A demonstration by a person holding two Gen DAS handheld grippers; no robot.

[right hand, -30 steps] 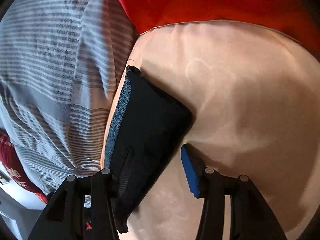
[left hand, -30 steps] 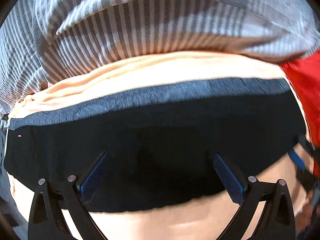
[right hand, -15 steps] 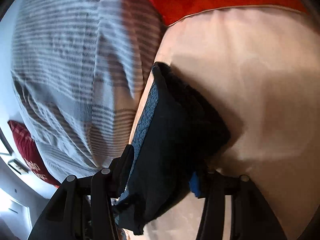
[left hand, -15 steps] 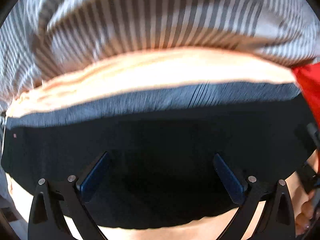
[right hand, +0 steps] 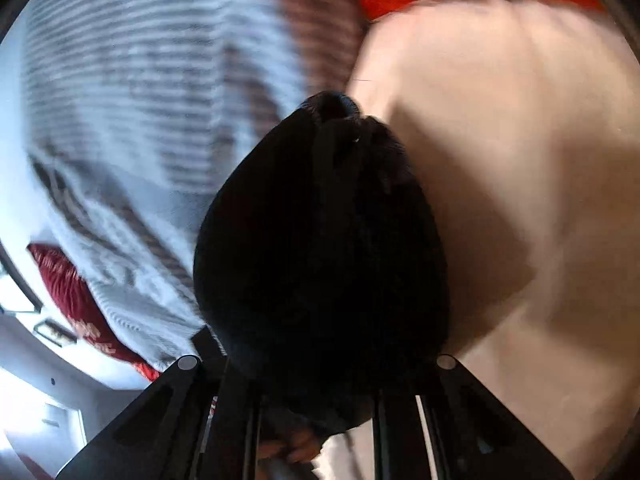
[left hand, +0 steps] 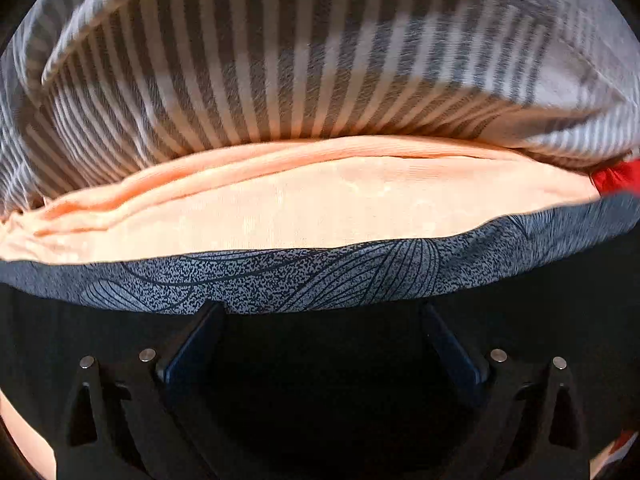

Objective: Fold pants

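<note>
Left wrist view: left tongs (left hand: pixel 320 344) spread wide, blue pads (left hand: pixel 192 344) flat over the pants (left hand: pixel 320 380), nothing pinched. Pants lie on the peach sheet (left hand: pixel 304 208) of the bed, directly under the tongs. Black knit body, matte; far edge is a grey speckled band (left hand: pixel 280 280) with fine line-drawn leaf print, edge curving smoothly. Striped duvet (left hand: pixel 280 72) bunched beyond the pants, red cloth (left hand: pixel 612 176) at their far right.

Risk here: left side isn't pinning anything, so a pull from the other end likely drags the whole garment and skews the fold.

Right wrist view: right tongs (right hand: pixel 316 364) look pressed together on a wad of pants (right hand: pixel 320 248), tips buried in fabric. Bunch hangs bulbous, gathered to a puckered tip, lifted off the sheet (right hand: pixel 500 160). Heavy motion blur.

Risk: the grip seems to be on a wad, not a clean edge; layers could slip out unevenly, or the fold lands creased. Soft knit won't hold a line.
</note>
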